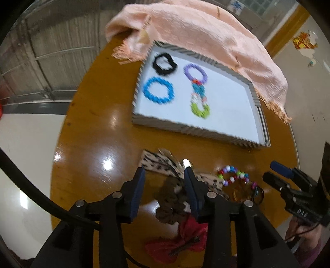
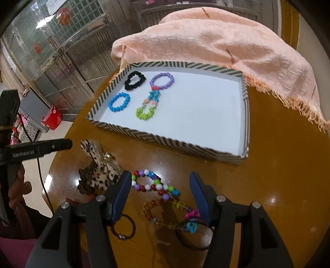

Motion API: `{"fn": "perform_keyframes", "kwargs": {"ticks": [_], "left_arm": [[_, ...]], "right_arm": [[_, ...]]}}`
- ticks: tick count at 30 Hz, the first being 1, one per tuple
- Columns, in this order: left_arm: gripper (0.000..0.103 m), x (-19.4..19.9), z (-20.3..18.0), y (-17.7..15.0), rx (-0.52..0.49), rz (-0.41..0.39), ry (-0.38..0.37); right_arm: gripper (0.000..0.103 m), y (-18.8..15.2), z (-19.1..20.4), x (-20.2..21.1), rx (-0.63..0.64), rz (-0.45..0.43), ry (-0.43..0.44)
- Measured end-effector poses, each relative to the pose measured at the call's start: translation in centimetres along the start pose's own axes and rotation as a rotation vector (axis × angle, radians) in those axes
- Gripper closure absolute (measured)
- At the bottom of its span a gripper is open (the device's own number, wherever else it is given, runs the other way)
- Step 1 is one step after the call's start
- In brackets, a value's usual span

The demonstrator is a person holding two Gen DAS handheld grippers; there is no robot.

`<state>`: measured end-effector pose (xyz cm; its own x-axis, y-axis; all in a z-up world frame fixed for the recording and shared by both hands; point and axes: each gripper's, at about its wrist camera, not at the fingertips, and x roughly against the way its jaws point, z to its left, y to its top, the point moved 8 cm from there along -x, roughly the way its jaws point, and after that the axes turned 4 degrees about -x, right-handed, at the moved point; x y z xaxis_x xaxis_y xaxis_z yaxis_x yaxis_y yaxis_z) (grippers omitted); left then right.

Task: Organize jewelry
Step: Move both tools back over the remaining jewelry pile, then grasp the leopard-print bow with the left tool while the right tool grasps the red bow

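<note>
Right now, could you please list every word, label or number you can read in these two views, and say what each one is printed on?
"DAS": white letters, seen upside down, on the black body of the right gripper in the left wrist view.
"GenRobot.AI": my best reading of the slightly blurred white print on the black arm of the left gripper in the right wrist view.
Red wall decoration: marks too blurred to read.
Yellow and red wall sticker: too blurred to read.

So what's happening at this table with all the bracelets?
A person holding two grippers is sorting jewelry into a striped tray. It already holds a blue bracelet, among others. Both the left gripper and the right gripper are open and empty, hovering over the loose pile; a multicolored bead bracelet lies below the right.
</note>
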<state>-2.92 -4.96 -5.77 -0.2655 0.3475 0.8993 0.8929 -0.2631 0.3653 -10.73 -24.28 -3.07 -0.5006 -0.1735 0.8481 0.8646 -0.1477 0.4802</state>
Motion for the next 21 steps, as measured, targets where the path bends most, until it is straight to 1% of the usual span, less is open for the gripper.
{"fn": "perform_keyframes", "kwargs": {"ticks": [2,6,8,12,16,18,21], "left_arm": [[0.074,-0.8,-0.3,-0.6,-0.020,0.027,-0.001],[0.074,-2.2,-0.3,-1.2,-0.029,0.072,0.003],[0.074,-2.8,-0.4,-1.3,-0.041,0.086,-0.002],[0.074,-3.8,-0.7,-1.6,-0.092,0.121,-0.008],[0.074,-4.7,-0.8,-2.0,-0.117,0.149,-0.013],[0.074,-5.4,-0.8,-2.2,-0.128,0.169,0.000],[0.074,-5.6,-1.2,-2.0,-0.160,0.153,0.008]], "right_arm": [[0.042,-0.6,0.4,0.1,0.024,0.016,0.024],[0.042,-2.3,3.8,0.1,0.103,0.073,0.175],[0.042,-3.9,6.3,-0.4,0.167,0.118,0.245],[0.042,-6.6,10.1,-1.9,0.307,0.184,0.284],[0.042,-7.9,11.3,-3.4,0.323,0.220,0.285],[0.042,-8.3,11.7,-3.7,0.330,0.230,0.299],[0.042,-8.7,12.2,-3.4,0.351,0.228,0.327]]}}
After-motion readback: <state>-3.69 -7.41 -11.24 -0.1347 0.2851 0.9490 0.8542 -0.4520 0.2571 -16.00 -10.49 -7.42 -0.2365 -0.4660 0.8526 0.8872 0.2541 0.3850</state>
